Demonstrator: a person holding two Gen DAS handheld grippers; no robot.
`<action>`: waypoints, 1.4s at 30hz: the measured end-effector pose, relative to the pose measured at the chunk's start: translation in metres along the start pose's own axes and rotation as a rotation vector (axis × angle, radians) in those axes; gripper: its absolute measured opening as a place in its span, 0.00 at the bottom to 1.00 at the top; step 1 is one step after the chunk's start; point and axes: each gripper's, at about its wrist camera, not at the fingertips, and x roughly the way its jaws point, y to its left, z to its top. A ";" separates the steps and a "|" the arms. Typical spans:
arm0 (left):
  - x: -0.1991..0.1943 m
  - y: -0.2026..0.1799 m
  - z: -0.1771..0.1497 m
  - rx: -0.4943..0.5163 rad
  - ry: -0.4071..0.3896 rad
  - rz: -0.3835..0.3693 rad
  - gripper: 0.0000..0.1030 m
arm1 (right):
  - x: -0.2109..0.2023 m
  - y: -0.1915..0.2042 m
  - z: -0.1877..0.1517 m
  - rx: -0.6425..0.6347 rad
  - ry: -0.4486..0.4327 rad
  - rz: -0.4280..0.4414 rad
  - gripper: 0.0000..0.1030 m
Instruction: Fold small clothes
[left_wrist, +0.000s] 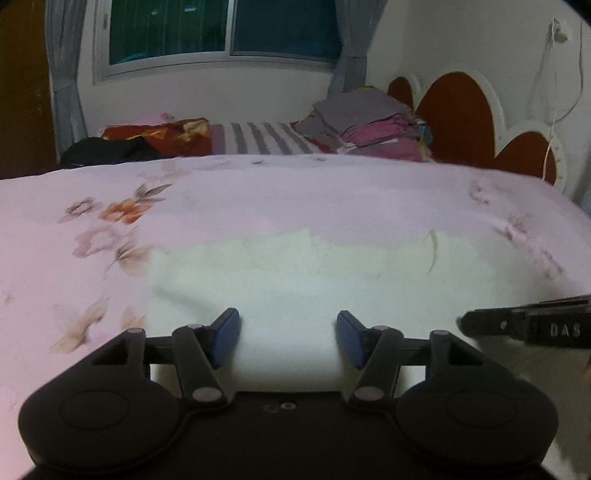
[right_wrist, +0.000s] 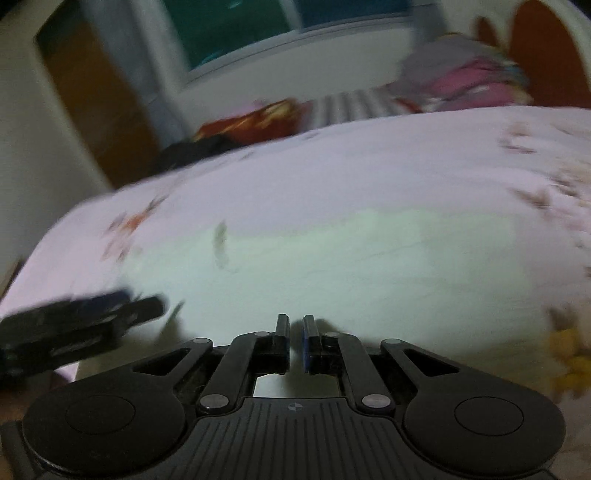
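Observation:
A pale, whitish small garment (left_wrist: 314, 273) lies spread flat on the pink floral bedsheet (left_wrist: 258, 192). My left gripper (left_wrist: 288, 321) hovers over its near edge, open, with only cloth showing below the gap between its blue pads (left_wrist: 225, 339). In the blurred right wrist view the same garment (right_wrist: 351, 266) stretches across the middle. My right gripper (right_wrist: 295, 321) is shut above the garment's near edge; whether it pinches cloth I cannot tell. Each gripper shows in the other's view: the right gripper (left_wrist: 465, 325) at the right edge, the left gripper (right_wrist: 147, 306) at the lower left.
At the far end of the bed lie a stack of folded clothes (left_wrist: 369, 122), a striped cloth (left_wrist: 266, 138), a red patterned cloth (left_wrist: 159, 133) and a black garment (left_wrist: 107, 149). A red and white headboard (left_wrist: 458, 114) stands at the right. Something yellow (right_wrist: 569, 354) lies at the right.

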 end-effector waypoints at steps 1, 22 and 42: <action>-0.003 0.007 -0.007 -0.009 0.013 0.009 0.55 | 0.001 0.003 -0.005 -0.028 0.016 -0.001 0.05; -0.056 0.021 -0.039 -0.014 0.005 -0.003 0.54 | -0.054 -0.058 -0.030 0.130 -0.024 -0.257 0.05; -0.082 0.013 -0.050 0.111 0.045 -0.014 0.58 | -0.109 -0.048 -0.045 0.211 -0.077 -0.297 0.05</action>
